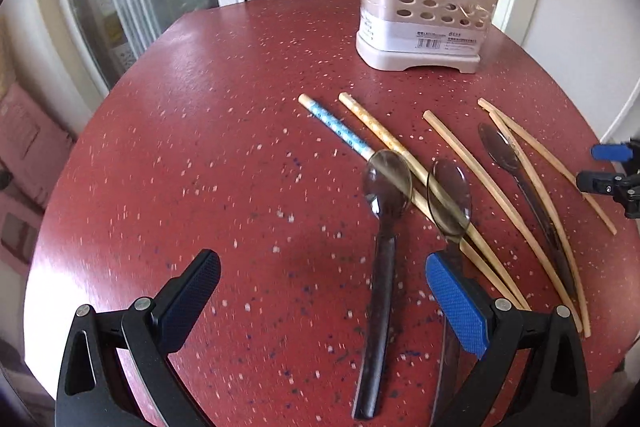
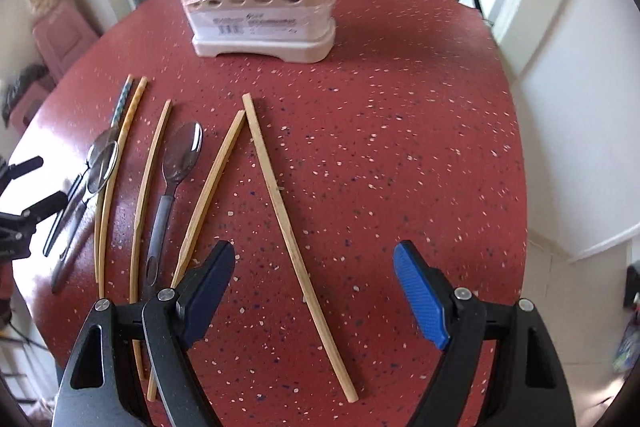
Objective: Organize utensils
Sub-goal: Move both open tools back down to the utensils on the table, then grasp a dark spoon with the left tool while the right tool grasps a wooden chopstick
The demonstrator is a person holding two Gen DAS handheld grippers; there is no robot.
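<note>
Both hand-held grippers hang wide open and empty over the red speckled counter [image 2: 400,107]: the left hand-held gripper [image 1: 320,291] straddles a dark spoon [image 1: 380,267], the right hand-held gripper [image 2: 316,291] a bare wooden chopstick [image 2: 280,207]. Beyond lie more chopsticks, one blue-patterned [image 1: 336,127], and two more spoons. Farthest stands the beige perforated utensil holder [image 1: 428,23], upright.

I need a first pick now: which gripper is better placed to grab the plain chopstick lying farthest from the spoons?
Right. The right gripper is open with that chopstick running between its fingers. The left gripper sits over a spoon instead.
</note>
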